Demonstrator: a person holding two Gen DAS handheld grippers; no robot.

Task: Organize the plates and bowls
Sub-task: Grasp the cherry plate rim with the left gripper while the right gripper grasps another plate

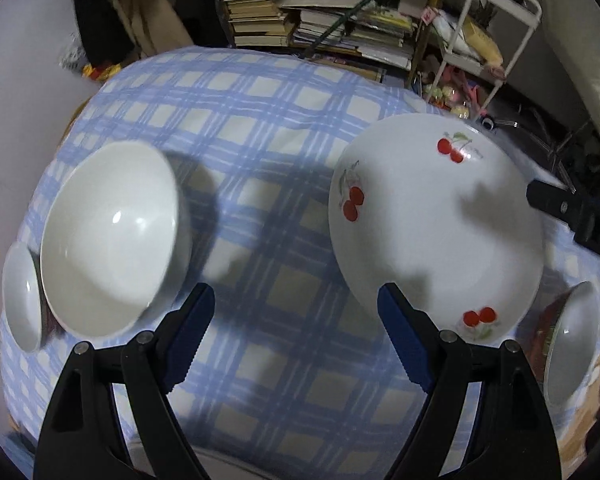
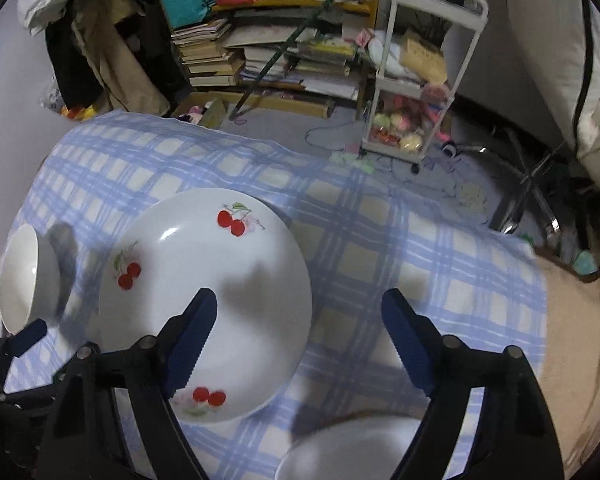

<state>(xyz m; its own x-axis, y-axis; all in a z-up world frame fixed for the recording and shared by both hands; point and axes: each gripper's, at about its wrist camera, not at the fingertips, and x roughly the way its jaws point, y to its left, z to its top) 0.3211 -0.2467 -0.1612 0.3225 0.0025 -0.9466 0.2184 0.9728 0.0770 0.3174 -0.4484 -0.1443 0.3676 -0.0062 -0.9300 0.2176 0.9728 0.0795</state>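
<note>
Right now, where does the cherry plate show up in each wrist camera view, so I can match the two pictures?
Left wrist view: the cherry plate fills the right half, on the blue checked tablecloth, right of the large plain white bowl.
Right wrist view: the cherry plate sits left of centre, partly behind the left blue fingertip.
Shared landmark: the white rolling cart on the floor beyond the table.

We see a white cherry-printed plate [image 1: 436, 236] lying flat on the checked cloth. Left of it, well apart, stands a plain white bowl [image 1: 108, 236] with a smaller bowl [image 1: 20, 300] just beside it. Another white bowl [image 1: 572, 344] sits at the plate's near right.
</note>
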